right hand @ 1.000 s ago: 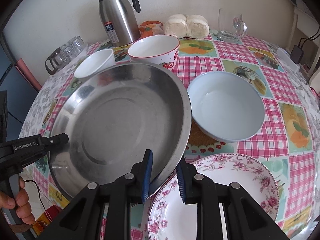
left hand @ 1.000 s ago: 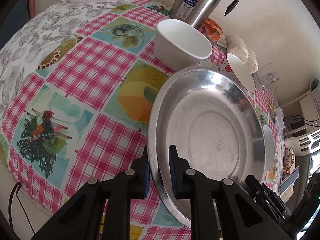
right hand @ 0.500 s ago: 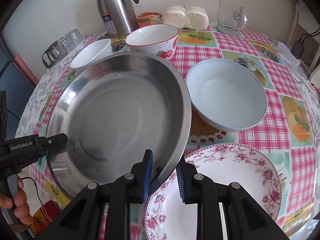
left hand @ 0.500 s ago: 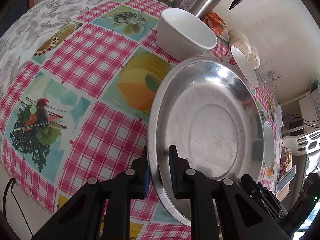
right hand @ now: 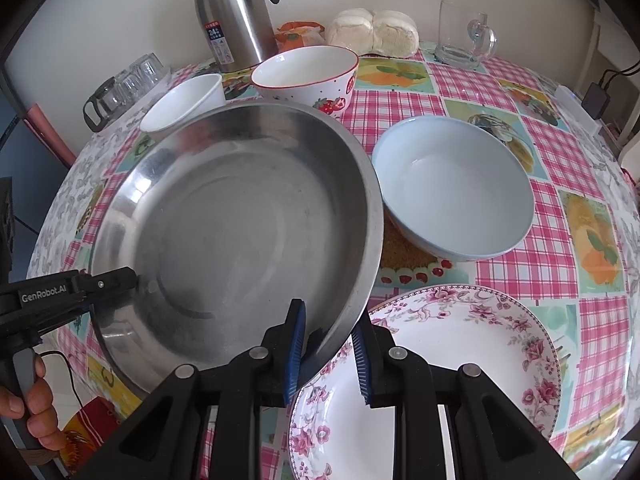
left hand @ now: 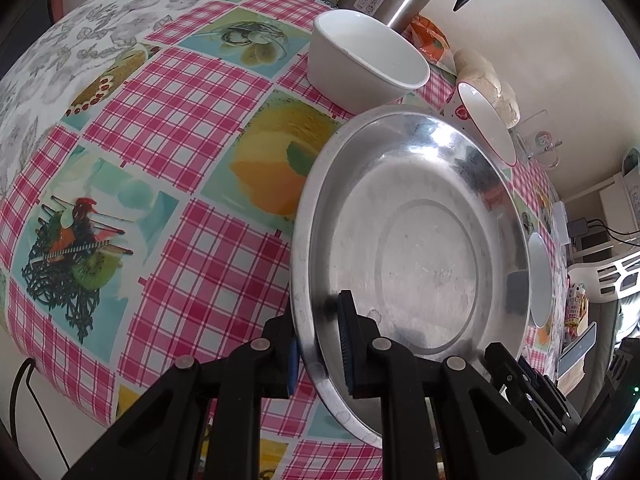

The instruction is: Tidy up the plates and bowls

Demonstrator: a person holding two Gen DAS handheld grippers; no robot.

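Note:
A large steel plate (right hand: 240, 232) hangs tilted above the table, gripped on two sides. My left gripper (left hand: 320, 350) is shut on its near rim in the left wrist view; the steel plate (left hand: 416, 248) fills that view's right half. My right gripper (right hand: 328, 356) is shut on the plate's right rim, above the edge of a floral plate (right hand: 460, 360). The left gripper (right hand: 100, 284) shows at the plate's far left in the right wrist view. A pale blue bowl (right hand: 452, 192), a strawberry bowl (right hand: 308, 76) and a small white bowl (right hand: 184, 100) stand behind.
A steel thermos (right hand: 234, 16), a glass mug (right hand: 464, 36), buns (right hand: 372, 32) and a tray of glasses (right hand: 124, 84) line the back of the checked tablecloth (left hand: 168, 112). A hand (right hand: 32, 412) holds the left gripper's handle at the table's near left edge.
The steel plate stays clamped by both grippers and hardly shifts; the views tip slightly, so the table slides a little in frame.

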